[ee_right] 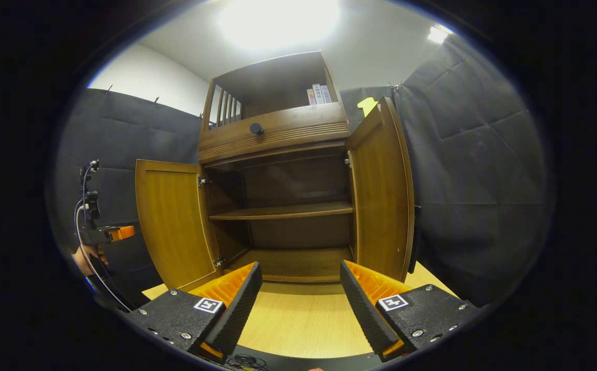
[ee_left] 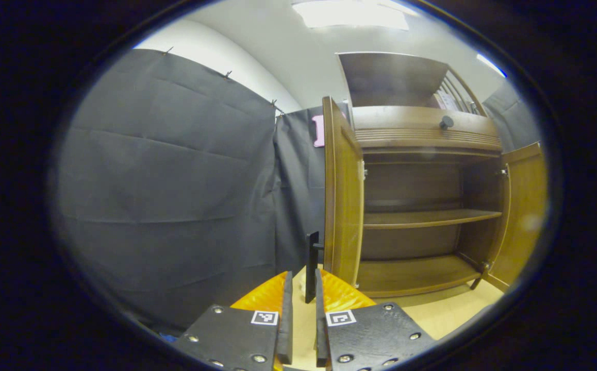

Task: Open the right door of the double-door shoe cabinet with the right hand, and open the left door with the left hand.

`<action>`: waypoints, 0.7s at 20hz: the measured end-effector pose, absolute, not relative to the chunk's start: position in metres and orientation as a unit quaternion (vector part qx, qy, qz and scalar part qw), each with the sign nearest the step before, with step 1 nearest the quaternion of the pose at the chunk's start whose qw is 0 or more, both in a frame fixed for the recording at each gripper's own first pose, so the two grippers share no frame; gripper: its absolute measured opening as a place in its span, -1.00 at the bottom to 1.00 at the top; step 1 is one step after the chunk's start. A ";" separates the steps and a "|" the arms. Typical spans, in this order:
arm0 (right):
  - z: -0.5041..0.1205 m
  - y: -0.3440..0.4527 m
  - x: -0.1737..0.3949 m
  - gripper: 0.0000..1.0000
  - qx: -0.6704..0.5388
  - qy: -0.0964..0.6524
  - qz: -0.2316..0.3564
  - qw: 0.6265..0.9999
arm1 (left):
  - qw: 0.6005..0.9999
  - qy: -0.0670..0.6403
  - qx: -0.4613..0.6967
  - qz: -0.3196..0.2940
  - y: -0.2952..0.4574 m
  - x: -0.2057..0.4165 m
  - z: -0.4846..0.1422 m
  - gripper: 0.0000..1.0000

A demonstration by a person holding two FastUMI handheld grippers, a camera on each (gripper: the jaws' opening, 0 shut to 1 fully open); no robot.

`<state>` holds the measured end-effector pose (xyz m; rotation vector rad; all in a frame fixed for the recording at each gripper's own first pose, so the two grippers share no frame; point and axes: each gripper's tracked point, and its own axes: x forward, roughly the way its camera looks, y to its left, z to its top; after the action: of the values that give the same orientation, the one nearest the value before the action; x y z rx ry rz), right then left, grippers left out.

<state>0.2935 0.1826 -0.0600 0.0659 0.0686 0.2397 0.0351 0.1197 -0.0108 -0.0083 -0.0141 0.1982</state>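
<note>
The wooden shoe cabinet [ee_right: 278, 135] stands with both doors swung out and its bare shelves [ee_right: 283, 210] showing. In the left gripper view the left door [ee_left: 342, 196] is edge-on and the right door [ee_left: 523, 211] stands wide. My left gripper [ee_left: 303, 273] has its fingers close together around the left door's dark bar handle [ee_left: 312, 257]. The handle touches one finger, and a sliver of light shows beside the other. My right gripper [ee_right: 300, 265] hangs open and holds nothing, low in front of the cabinet between the left door [ee_right: 172, 221] and the right door [ee_right: 381, 196].
The left gripper [ee_right: 118, 233], its cable and a hand [ee_right: 84, 257] sit just outside the left door's free edge. Black cloth walls [ee_left: 175, 180] flank the cabinet. A drawer with a round knob [ee_right: 256, 129] and an upper shelf with books [ee_right: 319, 95] lie above. Pale wooden floor [ee_right: 303, 319] runs below.
</note>
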 end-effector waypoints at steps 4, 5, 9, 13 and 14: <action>-0.056 0.176 0.286 0.87 0.032 0.031 0.115 0.992 | 0.996 -0.013 -0.006 0.085 0.097 0.007 0.002 -0.74; -0.055 0.174 0.284 0.87 0.032 0.031 0.112 0.993 | 0.997 -0.015 -0.008 0.079 0.091 0.001 0.007 -0.74; -0.047 0.171 0.276 0.87 0.034 0.020 0.099 0.994 | 0.998 -0.016 -0.015 0.061 0.077 -0.022 0.014 -0.74; -0.048 0.174 0.266 0.87 0.034 0.020 0.086 0.996 | 0.999 -0.012 -0.017 0.039 0.064 -0.037 0.012 -0.63; -0.046 0.175 0.263 0.87 0.033 0.018 0.084 0.996 | 0.999 -0.011 -0.012 0.035 0.062 -0.042 0.011 -0.53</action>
<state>0.2631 0.1749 -0.0459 0.0662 0.0354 0.1675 -0.0418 0.0617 0.0113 -0.0240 -0.0220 0.0707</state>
